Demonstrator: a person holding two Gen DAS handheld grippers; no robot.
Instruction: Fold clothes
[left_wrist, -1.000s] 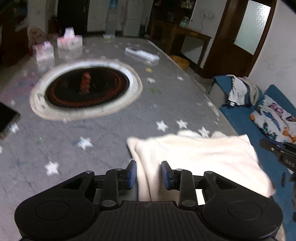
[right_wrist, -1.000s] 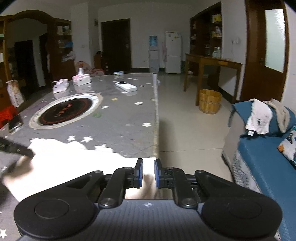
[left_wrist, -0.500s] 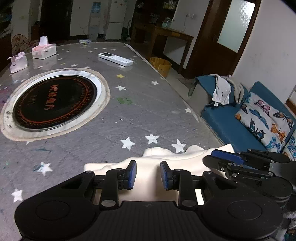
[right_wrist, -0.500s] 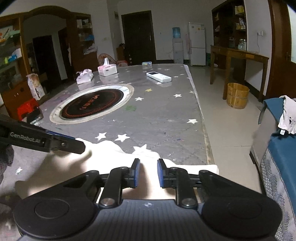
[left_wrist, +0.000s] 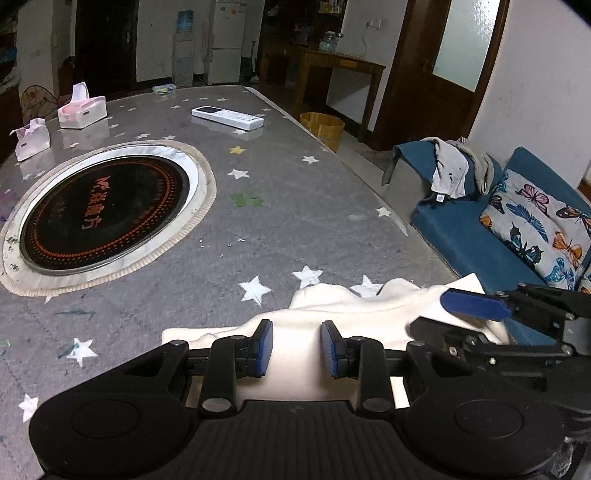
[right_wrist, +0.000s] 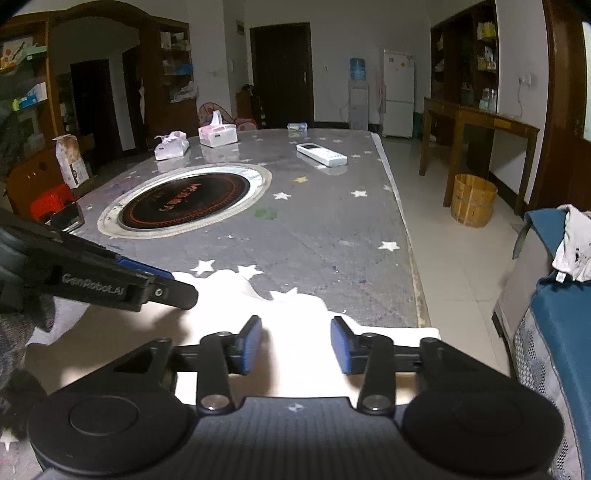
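Your right gripper has just been opening; your left gripper stands apart too — the cream garment, soft and limp, lies beneath both; pinch its edge nearest the induction ring.

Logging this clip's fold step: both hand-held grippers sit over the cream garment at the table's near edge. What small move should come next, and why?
Probably open the left hand-held gripper too. The right hand-held gripper has just been opening, its pads clear of the cream garment, which lies flat on the table. The left jaws stand narrower, cloth between them; whether they pinch is unclear.
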